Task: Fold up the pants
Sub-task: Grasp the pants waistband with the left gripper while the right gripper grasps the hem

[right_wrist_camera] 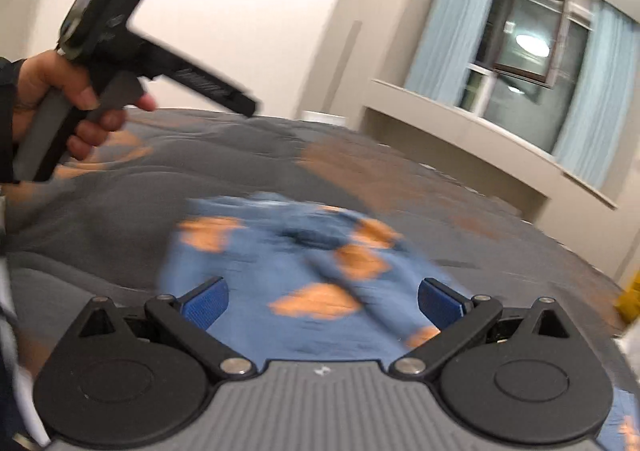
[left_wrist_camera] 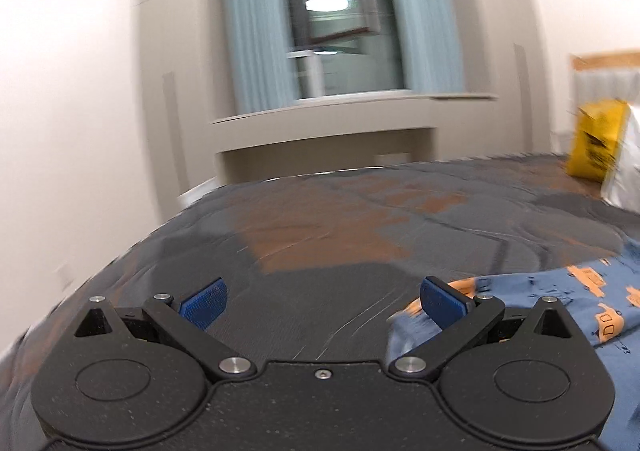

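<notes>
Blur smears the left wrist view, yet the left gripper (left_wrist_camera: 322,305) shows plainly: its blue-padded fingers spread wide with nothing between them, hovering over the grey and rust-orange patterned bedspread (left_wrist_camera: 320,227). Blue cotton pants printed with small orange vehicles (left_wrist_camera: 568,299) lie by the bed's right side, a cloth end just beside the right-hand pad, probably so this claw can reach a hem. A yellow bag with black markings (left_wrist_camera: 596,141) sits toward the far right corner; its print is too blurred to read. From the right wrist view, the right gripper (right_wrist_camera: 322,305) is likewise fully spread and empty, poised directly above the rumpled pants, which lie mid-bed. The person's left hand (right_wrist_camera: 60,99) grips the other tool's handle up at the left. No brand or label is legible.
</notes>
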Available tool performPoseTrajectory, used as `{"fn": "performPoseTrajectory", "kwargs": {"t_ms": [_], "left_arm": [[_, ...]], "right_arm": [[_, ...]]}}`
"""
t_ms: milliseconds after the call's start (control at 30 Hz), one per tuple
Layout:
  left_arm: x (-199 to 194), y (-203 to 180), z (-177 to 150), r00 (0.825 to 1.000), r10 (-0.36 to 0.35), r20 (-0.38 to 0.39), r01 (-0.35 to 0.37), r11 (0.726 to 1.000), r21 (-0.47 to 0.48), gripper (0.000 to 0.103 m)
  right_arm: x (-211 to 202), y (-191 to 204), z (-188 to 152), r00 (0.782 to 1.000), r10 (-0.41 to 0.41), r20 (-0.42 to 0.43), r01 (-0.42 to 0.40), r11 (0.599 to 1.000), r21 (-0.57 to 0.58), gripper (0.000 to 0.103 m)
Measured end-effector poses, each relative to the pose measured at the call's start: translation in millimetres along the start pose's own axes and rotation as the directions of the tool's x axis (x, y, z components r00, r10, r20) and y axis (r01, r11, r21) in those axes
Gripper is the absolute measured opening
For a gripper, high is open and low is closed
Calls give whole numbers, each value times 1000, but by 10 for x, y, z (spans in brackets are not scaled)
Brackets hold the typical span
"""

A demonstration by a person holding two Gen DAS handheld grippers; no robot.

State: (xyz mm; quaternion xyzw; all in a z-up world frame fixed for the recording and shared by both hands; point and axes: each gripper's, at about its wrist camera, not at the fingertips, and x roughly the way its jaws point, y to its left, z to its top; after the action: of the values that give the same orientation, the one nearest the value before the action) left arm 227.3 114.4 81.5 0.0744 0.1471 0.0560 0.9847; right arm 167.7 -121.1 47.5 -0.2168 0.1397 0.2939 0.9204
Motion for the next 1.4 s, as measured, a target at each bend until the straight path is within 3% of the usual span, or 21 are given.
{"fn": "performPoseTrajectory", "kwargs": {"t_ms": [100,233,367,467,600,667,700,767,867,933,967,1000,1033,1100,1267,1333,1400], "left_arm": [[377,-182,147,995,-95,-19,97,991,92,103],[965,-388,229,972,-211,-106,226,961,160,103],[1530,-443,211,913,-342,-221,378,914,147,103],[1817,-465,133,876,-403,-266,446,886,126,103],[2131,-530,55,843,-426,-327,489,861,139,102],[2232,-509,38,835,-422,-353,488,864,123,96],[2277,-499,30,824,-435,-364,501,859,108,88],[2338,-443,17,790,-476,-387,540,839,71,78],[2369,-429,0,748,-531,-398,591,806,35,64],[2363,-448,-6,716,-561,-415,623,782,17,41],[2365,-461,-16,699,-573,-428,637,771,7,34],[2367,-480,-30,690,-576,-439,640,768,-2,22],[2362,-496,-42,691,-571,-444,635,773,-6,10],[2325,-508,-41,696,-571,-435,629,777,-14,5],[2092,-469,92,754,-546,-366,576,817,-31,2],[1887,-443,172,784,-538,-309,567,824,7,1],[1661,-398,237,804,-534,-262,560,828,29,1]], "right_arm": [[53,-599,-53,1000,-4,14,4,1000,3,103],[343,-1339,-93,997,24,-70,-22,999,30,103],[811,-1975,-130,985,86,-151,-67,990,126,103],[1097,-2204,-199,974,118,-193,-103,991,82,103],[1552,-2424,-310,925,220,-309,-198,975,102,102],[1714,-2502,-385,899,265,-350,-224,962,153,92],[1784,-2546,-411,890,267,-370,-220,961,166,86],[1823,-2608,-438,880,291,-375,-232,953,195,84],[1786,-2726,-484,873,318,-368,-248,942,226,70],[1754,-2781,-532,866,336,-370,-251,933,260,59],[1737,-2790,-550,865,345,-365,-253,927,276,54],[1715,-2792,-551,865,349,-361,-254,924,285,44],[1714,-2779,-532,867,349,-356,-254,924,287,28],[1671,-2739,-515,875,335,-349,-242,928,284,12],[1543,-2491,-408,909,228,-348,-161,964,210,3],[1364,-2397,-328,937,163,-308,-114,979,172,3],[1110,-2331,-254,964,95,-250,-54,985,164,3]]}}
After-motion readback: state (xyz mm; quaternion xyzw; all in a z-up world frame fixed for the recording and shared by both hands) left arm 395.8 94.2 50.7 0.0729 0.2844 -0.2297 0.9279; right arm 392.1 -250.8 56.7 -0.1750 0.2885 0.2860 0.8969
